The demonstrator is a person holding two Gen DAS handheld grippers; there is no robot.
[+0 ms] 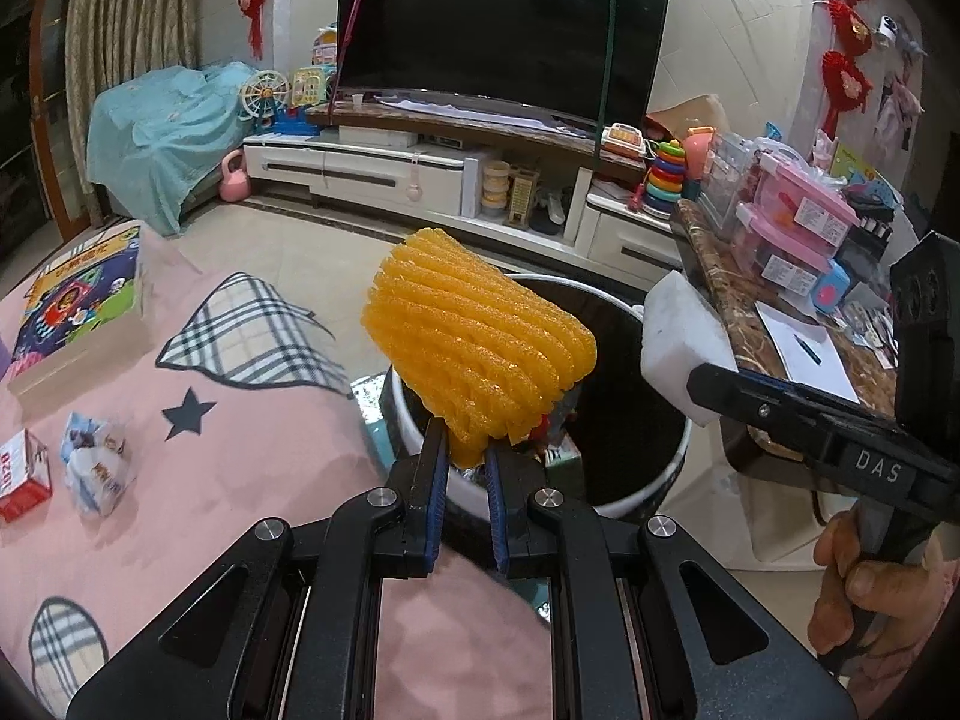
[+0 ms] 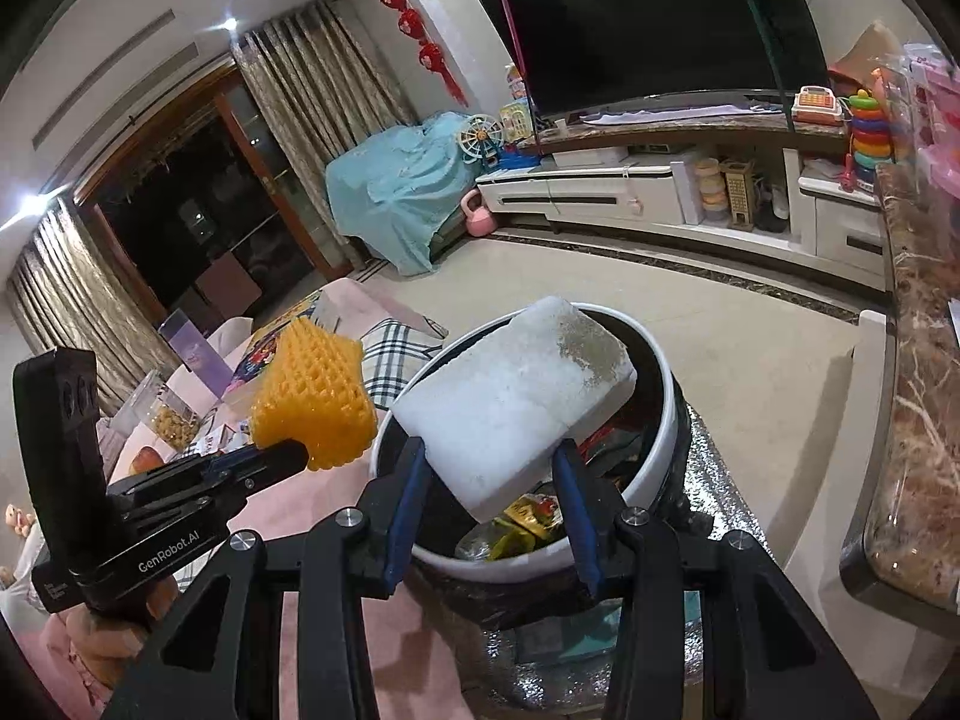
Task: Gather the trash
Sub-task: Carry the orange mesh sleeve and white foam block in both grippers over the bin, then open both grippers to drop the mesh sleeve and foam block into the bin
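My left gripper (image 1: 465,447) is shut on an orange foam fruit net (image 1: 474,345) and holds it over the near rim of a round trash bin (image 1: 654,492). The net also shows in the right wrist view (image 2: 315,399). My right gripper (image 2: 492,468) is shut on a white foam block (image 2: 510,402) and holds it above the bin (image 2: 654,468), which has wrappers inside. The block shows in the left wrist view (image 1: 681,339) at the bin's right side.
A pink cloth (image 1: 240,420) covers the table at left, with a crumpled wrapper (image 1: 96,462), a red-white carton (image 1: 21,474) and a picture book (image 1: 78,300). A marble counter (image 1: 750,312) with pink boxes stands at right. A TV stand (image 1: 420,168) lies beyond.
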